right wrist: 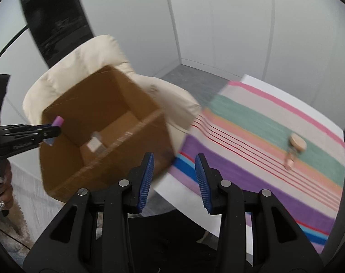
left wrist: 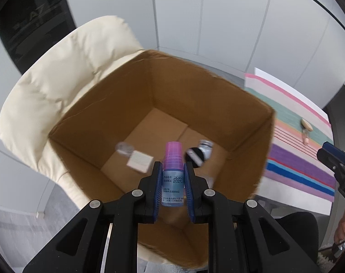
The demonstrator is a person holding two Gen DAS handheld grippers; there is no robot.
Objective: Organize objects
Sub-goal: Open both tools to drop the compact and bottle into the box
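Observation:
My left gripper (left wrist: pixel 172 166) is shut on a small blue-labelled bottle (left wrist: pixel 172 177) with a pink cap and holds it upright over the open cardboard box (left wrist: pixel 117 104). On the box floor lie a white square packet (left wrist: pixel 140 160), a clear round lid (left wrist: pixel 124 147), a black round compact (left wrist: pixel 195 157) and a silver item (left wrist: pixel 205 147). My right gripper (right wrist: pixel 174 159) stands open with nothing between its blue pads, above the near corner of the striped cloth (right wrist: pixel 263 136). The right wrist view shows the left gripper (right wrist: pixel 55 132) with the bottle (right wrist: pixel 58 121) at the rim of the box (right wrist: pixel 99 104).
The box sits on a cream padded chair (left wrist: pixel 58 72). To its right is a table with the striped cloth, where a keychain with a round wooden tag (right wrist: pixel 295 146) lies. A person's hand (right wrist: pixel 1 195) holds the left gripper. Grey walls stand behind.

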